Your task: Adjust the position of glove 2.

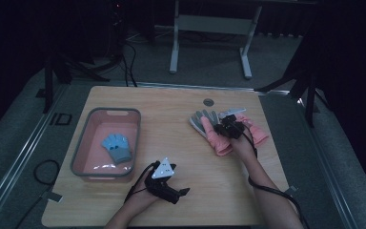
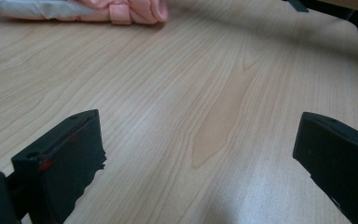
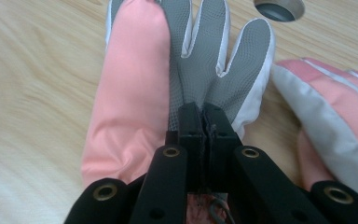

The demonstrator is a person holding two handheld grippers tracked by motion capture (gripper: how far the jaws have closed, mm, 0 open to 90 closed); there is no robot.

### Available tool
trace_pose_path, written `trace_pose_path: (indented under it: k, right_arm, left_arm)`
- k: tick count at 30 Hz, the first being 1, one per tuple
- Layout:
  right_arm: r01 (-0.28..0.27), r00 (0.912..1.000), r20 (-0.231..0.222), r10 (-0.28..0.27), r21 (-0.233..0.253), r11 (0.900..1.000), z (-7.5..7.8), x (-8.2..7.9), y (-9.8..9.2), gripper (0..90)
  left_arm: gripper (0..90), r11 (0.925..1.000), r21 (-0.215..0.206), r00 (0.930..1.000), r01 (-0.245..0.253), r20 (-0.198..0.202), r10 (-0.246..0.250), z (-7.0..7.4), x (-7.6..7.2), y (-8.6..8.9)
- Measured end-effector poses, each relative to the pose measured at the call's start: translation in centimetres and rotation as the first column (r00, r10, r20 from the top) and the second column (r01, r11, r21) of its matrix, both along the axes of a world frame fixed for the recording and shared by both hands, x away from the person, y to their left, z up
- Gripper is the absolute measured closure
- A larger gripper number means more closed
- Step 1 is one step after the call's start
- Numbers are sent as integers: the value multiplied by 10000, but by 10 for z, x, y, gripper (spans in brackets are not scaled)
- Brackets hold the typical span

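Pink-and-grey ski glove (image 3: pixel 186 70) lying palm up near the table's (image 1: pixel 181 143) far right corner, second pink glove (image 3: pixel 335 121) just beside it. Pinched, seemingly at the palm, by the right gripper (image 3: pixel 204 122), jaws pressed together. Mesh grip visible up close only. Bare wood toward the near edge. Left gripper (image 2: pixel 196 154) gaping wide, holding nothing. Blue glove (image 1: pixel 116 147) in the pink bin (image 1: pixel 81 143) by the left edge.

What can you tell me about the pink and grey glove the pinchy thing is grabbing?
The glove is a padded ski-type one, pink with white edging and a grey mesh-textured palm. It lies flat on the wooden table, palm up, fingers pointing away from the person. The right gripper is shut on its palm. A second pink glove lies right beside it.
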State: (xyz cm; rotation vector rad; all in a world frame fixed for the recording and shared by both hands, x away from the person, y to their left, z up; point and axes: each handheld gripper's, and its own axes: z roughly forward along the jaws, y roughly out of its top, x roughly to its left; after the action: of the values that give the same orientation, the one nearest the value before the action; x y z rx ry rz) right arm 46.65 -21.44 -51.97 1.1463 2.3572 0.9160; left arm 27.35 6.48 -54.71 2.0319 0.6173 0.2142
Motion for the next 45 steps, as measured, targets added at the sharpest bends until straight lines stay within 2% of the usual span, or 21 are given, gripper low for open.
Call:
trace_pose_path:
  k: [3, 6, 8, 10, 13, 17, 23, 24, 25, 27, 32, 34, 35, 36, 38, 40, 45]
  right_arm:
    - [341, 9994, 22, -342, 389, 9987, 5, -13, 8, 876]
    - [676, 9977, -49, -675, 1015, 9925, 14, -26, 15, 876]
    - [954, 9953, 64, -970, 1298, 9869, 22, -34, 18, 876]
    - [1307, 9910, 62, -1338, 1728, 9763, 30, -42, 20, 876]
    - [1964, 9793, 85, -2022, 2024, 9594, 37, -55, 25, 876]
    - [2605, 9642, -177, -2646, 2508, 9323, 40, -71, 28, 876]
    - [3247, 9406, -43, -3394, 3025, 8961, 41, -91, 31, 877]
    - [3318, 9382, -51, -3460, 2970, 8954, 41, -94, 33, 877]
    - [3424, 9342, -87, -3567, 3030, 8894, 39, -97, 33, 877]
    - [3511, 9317, -152, -3629, 2929, 8893, 36, -101, 36, 877]
    - [3938, 9166, -545, -3961, 2948, 8707, 21, -112, 41, 876]
    - [4004, 9151, -791, -3954, 2939, 8679, 14, -115, 42, 876]
    - [4093, 9113, -826, -4033, 2869, 8661, 11, -116, 44, 876]
    - [4111, 9108, -841, -4041, 2719, 8701, 7, -117, 44, 875]
    - [4292, 9030, -1063, -4162, 2644, 8637, -1, -119, 45, 873]
    - [4364, 8997, -1138, -4214, 2432, 8662, -8, -119, 47, 870]
    - [4374, 8992, -1041, -4250, 2408, 8664, -13, -119, 48, 856]
  left_arm:
    - [19, 10000, 34, 10000, -80, -6, 81, -1, 0, 2]
    - [19, 9998, 116, 9998, -189, 52, 189, -3, 0, 3]
    - [19, 9992, 182, 9993, -344, 182, 341, -4, -1, 2]
    - [19, 9984, 356, 9985, -435, 345, 423, -5, -2, 2]
    - [19, 9975, 527, 9985, -465, 312, 449, -7, -3, 0]
    - [19, 9978, 503, 9984, -430, 376, 411, -7, -5, -2]
    - [19, 9978, 351, 9979, -554, 363, 541, -6, -4, 2]
    - [19, 9975, 363, 9977, -599, 352, 587, -6, -4, 2]
    - [19, 9974, 385, 9976, -608, 346, 594, -6, -4, 3]
    - [19, 9976, 353, 9978, -595, 326, 583, -6, -3, 3]
    - [19, 9978, 405, 9979, -531, 386, 516, -6, -5, 1]
    - [19, 9977, 455, 9981, -497, 391, 479, -7, -5, 1]
    - [18, 9977, 475, 9982, -476, 397, 457, -7, -6, 0]
    - [19, 9975, 512, 9981, -477, 406, 456, -7, -6, 0]
    - [19, 9975, 537, 9982, -454, 413, 432, -8, -6, 0]
    - [19, 9975, 533, 9982, -458, 417, 436, -8, -6, 0]
    - [19, 9972, 583, 9981, -477, 407, 453, -8, -6, 0]
